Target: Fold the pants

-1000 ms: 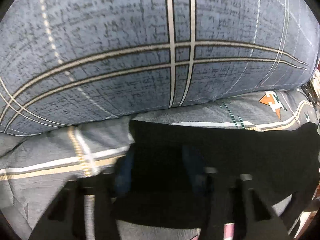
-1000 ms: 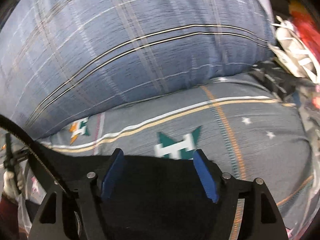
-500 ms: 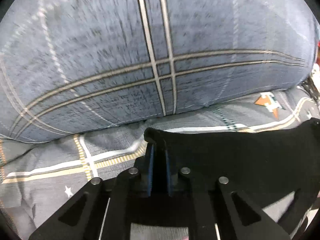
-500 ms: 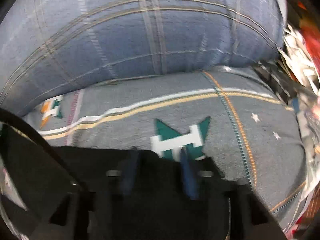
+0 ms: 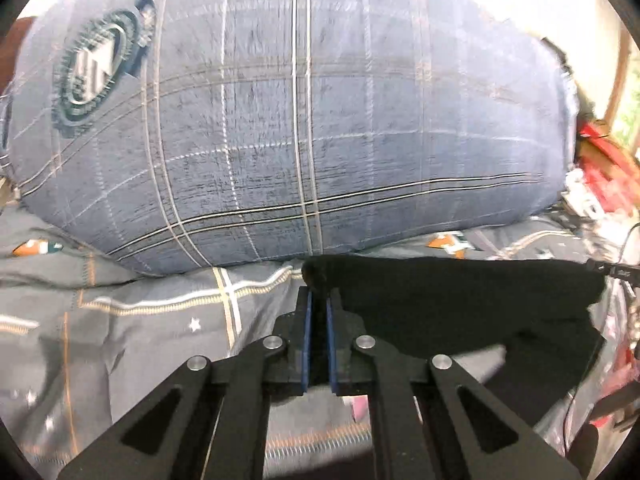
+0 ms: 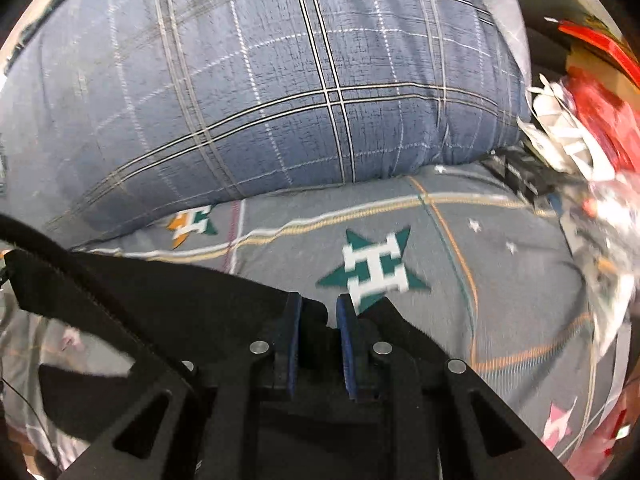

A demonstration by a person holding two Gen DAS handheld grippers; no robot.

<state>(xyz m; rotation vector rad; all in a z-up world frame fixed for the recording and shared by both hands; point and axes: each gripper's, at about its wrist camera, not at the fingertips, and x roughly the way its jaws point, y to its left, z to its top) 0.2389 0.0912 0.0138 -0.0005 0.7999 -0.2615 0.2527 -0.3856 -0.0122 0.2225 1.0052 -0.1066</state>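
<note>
We are in a home bedroom: a bed covered by a grey patterned cotton sheet [image 6: 500, 280] with star emblems, and a big plump blue-grey plaid pillow [image 5: 320, 120] lying on it. Red and white household clutter [image 6: 580, 120] crowds the bedside.

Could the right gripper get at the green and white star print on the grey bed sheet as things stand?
Probably not freely: the right gripper is shut on the black pants, though the green and white star print lies uncovered just ahead on the grey bed sheet.
</note>
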